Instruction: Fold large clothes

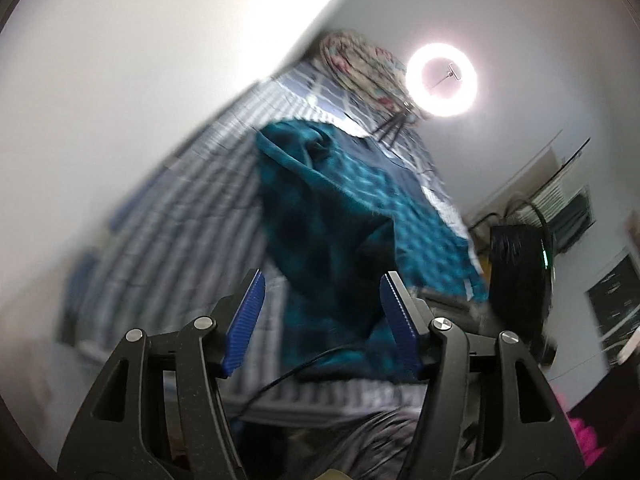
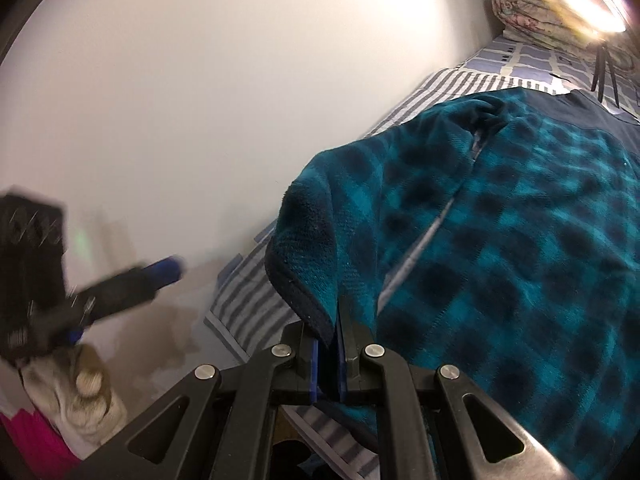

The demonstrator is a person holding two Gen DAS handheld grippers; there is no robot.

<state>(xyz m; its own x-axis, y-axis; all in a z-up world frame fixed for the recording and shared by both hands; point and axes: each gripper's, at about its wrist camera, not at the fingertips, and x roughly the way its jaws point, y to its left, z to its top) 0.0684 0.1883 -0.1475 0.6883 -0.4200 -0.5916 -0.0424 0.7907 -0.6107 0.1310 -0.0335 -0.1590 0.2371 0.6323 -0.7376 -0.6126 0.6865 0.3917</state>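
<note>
Fleece garment (image 2: 500, 220): teal and dark plaid, spread over the striped bedsheet (image 2: 248, 296) of the bed, collar end toward the far pillow.
Right hand-held gripper (image 2: 329, 344): clamped shut on a dark-trimmed hem edge of the fleece garment, pinched between its blue pads; lifted fabric drapes from the jaws back toward the bed.
Left hand-held gripper (image 1: 323, 320): jaws apart, nothing between the blue pads (image 1: 246, 320); near end of the fleece garment lies beyond and between the fingertips, not touching as far as can be told.
Left hand-held gripper, seen from the right wrist (image 2: 120, 284): blurred, left of the fleece garment, well apart from it.
Floral pillow (image 1: 360, 66): at the far end of the bed, beyond the fleece garment.
Ring light (image 1: 441, 81): lit, just beside the floral pillow.
Wall (image 2: 200, 100): pale, along the far side of the bed.
</note>
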